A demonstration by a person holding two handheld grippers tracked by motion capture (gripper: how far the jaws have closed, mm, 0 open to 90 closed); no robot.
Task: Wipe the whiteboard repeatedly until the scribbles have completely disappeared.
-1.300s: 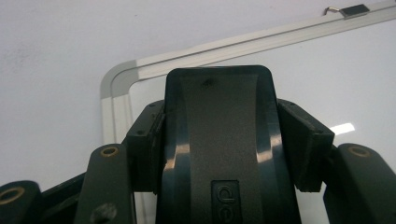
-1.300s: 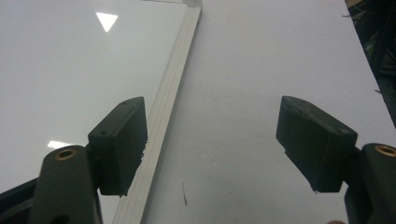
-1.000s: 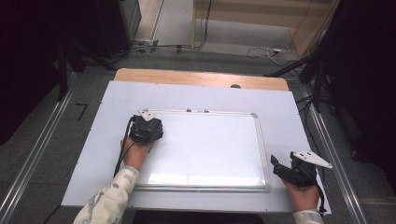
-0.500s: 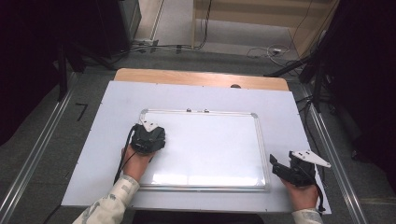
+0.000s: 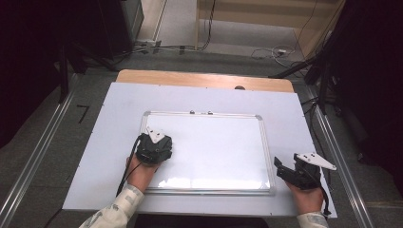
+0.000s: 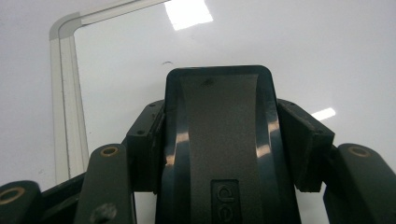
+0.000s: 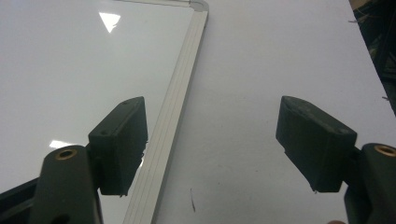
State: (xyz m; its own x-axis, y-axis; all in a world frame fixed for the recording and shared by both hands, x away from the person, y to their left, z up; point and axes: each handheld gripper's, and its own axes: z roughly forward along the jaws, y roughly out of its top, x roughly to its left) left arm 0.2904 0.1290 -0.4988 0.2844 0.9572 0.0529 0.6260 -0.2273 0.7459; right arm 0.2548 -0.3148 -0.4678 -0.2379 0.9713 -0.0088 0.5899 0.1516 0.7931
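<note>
L tongs (image 6: 219, 140) clamp eraser (image 6: 219, 116), on whiteboard (image 5: 228, 142)

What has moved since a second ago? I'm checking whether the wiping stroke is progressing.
The left gripper, clamped on a dark plastic eraser block, slid down the white framed whiteboard toward the person. The right gripper stayed open at the board's right edge.

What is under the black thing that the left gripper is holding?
The eraser, clamped in the left gripper, sits over the whiteboard. The white surface shows around it; the patch directly underneath is covered.
</note>
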